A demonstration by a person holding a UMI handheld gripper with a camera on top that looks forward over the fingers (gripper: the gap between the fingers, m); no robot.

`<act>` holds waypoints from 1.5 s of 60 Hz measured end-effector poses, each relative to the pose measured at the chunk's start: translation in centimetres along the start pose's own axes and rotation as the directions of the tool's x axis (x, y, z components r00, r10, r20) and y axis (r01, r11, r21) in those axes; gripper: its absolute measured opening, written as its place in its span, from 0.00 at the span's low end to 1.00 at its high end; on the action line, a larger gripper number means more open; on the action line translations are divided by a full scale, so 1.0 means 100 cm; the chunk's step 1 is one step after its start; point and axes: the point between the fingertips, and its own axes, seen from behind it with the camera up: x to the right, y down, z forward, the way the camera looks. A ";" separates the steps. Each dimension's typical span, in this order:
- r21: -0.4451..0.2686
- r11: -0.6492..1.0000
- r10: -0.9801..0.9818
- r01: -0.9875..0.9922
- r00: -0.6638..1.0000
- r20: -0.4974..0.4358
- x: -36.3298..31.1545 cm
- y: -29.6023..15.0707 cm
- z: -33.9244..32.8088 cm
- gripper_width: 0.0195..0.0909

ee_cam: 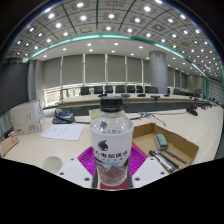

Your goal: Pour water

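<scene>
A clear plastic water bottle [111,140] with a white cap and a white and dark red label stands upright between my fingers, held above the table. My gripper [111,163] is shut on the bottle's lower body, and the magenta pads [88,161] press against its label on both sides. The bottle's base is hidden below the fingers. I see no cup or other vessel for water.
A pale wooden table [195,128] stretches ahead. An open cardboard box [165,146] with tools in it lies just right of the bottle. Papers [62,130] and a dark device [63,116] lie to the left. Rows of desks and chairs [115,92] fill the hall beyond.
</scene>
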 end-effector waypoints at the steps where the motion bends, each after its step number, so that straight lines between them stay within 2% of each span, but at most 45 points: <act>1: -0.007 1.000 -0.004 0.004 1.000 0.001 0.005 0.006 -0.004 0.28; 14: -0.055 0.998 -0.029 0.029 1.000 0.005 0.012 0.059 0.012 0.29; 16: -0.019 1.000 -0.024 0.024 1.000 0.006 0.014 0.059 0.010 0.30; 19: -0.003 1.000 -0.011 0.011 1.000 0.002 0.013 0.058 0.014 0.31; 23: -0.005 1.000 -0.005 0.005 1.000 -0.008 0.011 0.058 0.011 0.38; 28: -0.011 1.000 0.001 -0.001 1.000 -0.011 0.010 0.057 0.011 0.49; 30: -0.036 0.999 0.014 -0.014 1.000 -0.012 0.012 0.061 0.013 0.55; 32: -0.067 0.997 0.030 -0.031 0.999 -0.013 0.012 0.065 0.011 0.66; 35: -0.101 0.993 0.059 -0.059 0.998 -0.006 0.009 0.067 0.007 0.94; 36: -0.105 0.992 0.066 -0.067 0.998 -0.009 0.009 0.066 0.004 0.95; 38: -0.112 0.991 0.077 -0.078 0.997 -0.011 0.009 0.063 -0.001 0.92; 44: -0.142 0.987 0.077 -0.082 0.996 -0.040 0.010 0.053 -0.021 0.93; 51: -0.210 0.976 0.047 -0.064 0.995 -0.083 0.010 0.042 -0.055 0.93; 68: -0.357 0.932 0.021 -0.065 0.992 -0.126 -0.046 0.012 -0.192 0.93; 81: -0.395 0.917 0.000 -0.059 0.989 -0.147 -0.096 0.002 -0.291 0.93; 90: -0.414 0.909 -0.004 -0.049 0.992 -0.127 -0.128 0.007 -0.328 0.93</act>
